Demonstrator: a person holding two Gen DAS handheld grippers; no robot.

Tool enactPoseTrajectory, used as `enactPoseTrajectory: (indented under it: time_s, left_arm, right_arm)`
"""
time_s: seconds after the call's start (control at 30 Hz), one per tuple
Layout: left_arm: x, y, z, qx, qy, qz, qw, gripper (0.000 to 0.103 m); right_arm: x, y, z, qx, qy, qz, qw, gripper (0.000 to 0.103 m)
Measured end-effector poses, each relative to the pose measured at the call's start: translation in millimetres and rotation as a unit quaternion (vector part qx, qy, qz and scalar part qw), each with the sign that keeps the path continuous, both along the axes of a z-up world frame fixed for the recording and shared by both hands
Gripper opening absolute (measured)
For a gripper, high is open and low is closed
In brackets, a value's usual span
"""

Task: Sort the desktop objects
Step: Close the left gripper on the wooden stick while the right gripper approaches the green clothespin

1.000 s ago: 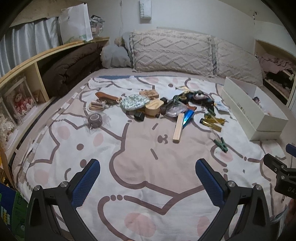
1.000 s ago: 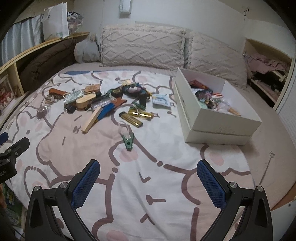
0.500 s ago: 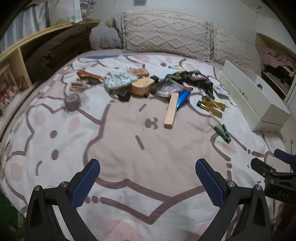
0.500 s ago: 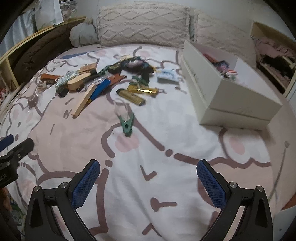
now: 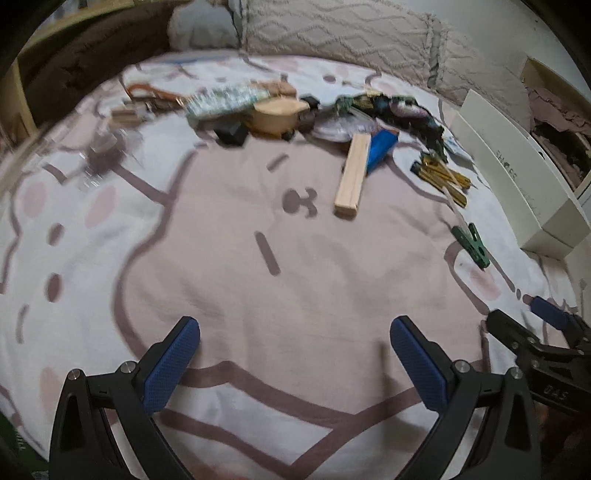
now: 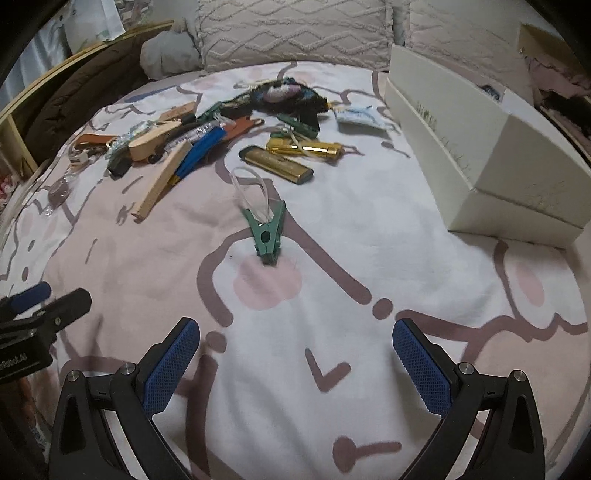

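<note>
A pile of small objects lies on the patterned bedspread: a wooden stick (image 5: pixel 352 175) (image 6: pixel 162 181), a blue pen-like item (image 5: pixel 382 149) (image 6: pixel 201 149), a wooden block (image 5: pixel 279 114), gold lighters (image 6: pixel 277 164) (image 5: pixel 441 177) and a dark pouch (image 6: pixel 286 94). A green clip (image 6: pixel 266 230) (image 5: pixel 472 245) lies alone, ahead of my right gripper (image 6: pixel 295 354). A white box (image 6: pixel 484 147) (image 5: pixel 517 177) stands at the right. My left gripper (image 5: pixel 295 354) and my right gripper are both open and empty, low over the bedspread.
Pillows (image 6: pixel 295 33) line the far side. A brown blanket (image 5: pixel 85 59) and a wooden shelf (image 6: pixel 14 129) are at the left. The right gripper's fingers (image 5: pixel 546 332) show at the left view's right edge.
Both grippers have moved forward and lower toward the pile. The green clip is now nearer and more centred ahead of the right gripper. Both stay open.
</note>
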State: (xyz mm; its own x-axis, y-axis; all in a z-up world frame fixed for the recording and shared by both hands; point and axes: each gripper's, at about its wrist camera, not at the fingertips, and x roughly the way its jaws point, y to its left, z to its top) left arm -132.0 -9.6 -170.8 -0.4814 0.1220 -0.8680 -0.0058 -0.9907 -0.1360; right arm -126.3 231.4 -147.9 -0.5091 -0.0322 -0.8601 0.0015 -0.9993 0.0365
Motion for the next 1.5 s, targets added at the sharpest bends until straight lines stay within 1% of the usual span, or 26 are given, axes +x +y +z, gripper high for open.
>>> enactPoseTrajectory:
  time_s: [0.23,0.37,0.43,0.47,0.5,0.6,0.67,0.7,0.8,0.93,1.0,1.1,1.2,1.23,1.3,1.33,1.4,1.5]
  left_arm:
    - [-7.7,2.8,-6.8,-0.023,0.006,-0.010,0.9997,0.103]
    - [-12.7,6.1,-7.5,-0.039,0.020,-0.021,0.9988,0.103]
    - [-14.6,6.6,-7.7,-0.041,0.029,-0.022,0.9985,0.103]
    - [-15.8,7.2,-8.1,-0.041,0.033,-0.024,0.9983,0.103]
    - [-16.8,8.0,-8.8,-0.041,0.037,-0.028,0.9981,0.103]
    - [-19.3,9.9,-12.1,-0.046,0.039,-0.040,0.9974,0.103]
    - [-20.5,9.0,-13.9,-0.043,0.039,-0.043,0.9974,0.103]
    - [-21.1,8.1,-14.7,-0.040,0.038,-0.042,0.9976,0.103]
    - [-23.2,5.8,-17.0,-0.029,0.035,-0.034,0.9984,0.103]
    - [-25.2,5.3,-19.7,-0.025,0.029,-0.028,0.9989,0.103]
    - [-27.6,3.5,-18.2,-0.017,0.022,-0.025,0.9993,0.103]
    - [-32.6,0.3,-13.7,0.001,0.019,-0.016,0.9997,0.103]
    - [-39.4,0.4,-7.6,0.017,0.025,-0.018,0.9994,0.102]
    - [-41.6,2.1,-5.1,0.018,0.030,-0.021,0.9992,0.101]
    - [-46.3,7.2,-2.0,0.013,0.038,-0.030,0.9987,0.089]
    - [-48.4,9.6,-1.8,0.011,0.040,-0.036,0.9985,0.087]
    - [-52.0,14.3,-2.5,0.010,0.042,-0.046,0.9980,0.079]
    - [-57.0,20.5,-3.3,0.004,0.050,-0.056,0.9972,0.070]
  right_arm:
    - [-16.1,2.7,-12.2,-0.012,-0.006,-0.015,1.000,0.103]
    - [-25.3,2.0,-10.3,-0.024,0.010,-0.009,1.000,0.103]
    - [-27.7,0.8,-7.1,-0.029,0.033,-0.004,0.999,0.098]
    - [-29.5,-0.2,-7.0,-0.027,0.039,-0.003,0.999,0.093]
    - [-31.5,-1.6,-8.1,-0.022,0.042,-0.003,0.999,0.086]
    - [-33.2,-4.8,-11.6,-0.011,0.046,0.000,0.999,0.076]
    - [-33.6,-6.1,-10.9,-0.012,0.051,0.004,0.999,0.070]
    - [-33.9,-6.0,-10.6,-0.014,0.053,0.007,0.998,0.065]
    - [-37.1,-7.5,-9.4,-0.017,0.052,0.015,0.998,0.055]
    - [-42.8,-13.4,-9.2,-0.013,0.049,0.029,0.998,0.044]
    - [-44.4,-15.7,-10.4,-0.011,0.047,0.032,0.998,0.032]
    - [-45.1,-16.4,-12.1,-0.008,0.047,0.030,0.998,0.026]
    - [-42.7,-14.7,-13.2,-0.013,0.053,0.028,0.998,0.024]
    - [-41.8,-14.0,-13.7,-0.016,0.054,0.027,0.998,0.024]
    - [-39.8,-13.2,-15.0,-0.019,0.058,0.025,0.998,0.024]
    - [-38.8,-13.3,-15.5,-0.019,0.061,0.025,0.998,0.024]
    - [-37.8,-14.1,-16.1,-0.017,0.064,0.025,0.998,0.024]
    - [-36.4,-13.5,-17.5,-0.020,0.070,0.027,0.997,0.024]
